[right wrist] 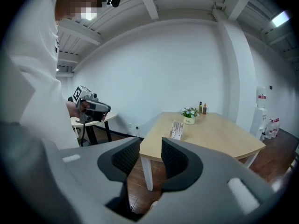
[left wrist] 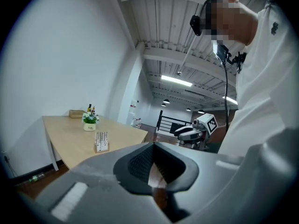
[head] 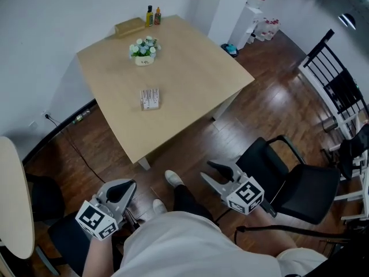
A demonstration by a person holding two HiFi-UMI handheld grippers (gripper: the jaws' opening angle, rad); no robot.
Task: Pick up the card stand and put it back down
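The card stand (head: 150,98) is a small wooden base holding white cards, standing near the middle of the light wooden table (head: 190,79). It also shows in the left gripper view (left wrist: 101,142) and in the right gripper view (right wrist: 177,129). Both grippers are held low over the floor, well short of the table and away from the stand. My left gripper (head: 128,186) (left wrist: 153,148) has its jaws closed together with nothing between them. My right gripper (head: 207,170) (right wrist: 150,146) is open and empty.
A flower pot (head: 144,51), two small bottles (head: 153,16) and a wooden box (head: 129,26) stand at the table's far side. A black chair (head: 291,180) is to my right, a round table (head: 11,195) to my left. Black railing (head: 337,79) is at far right.
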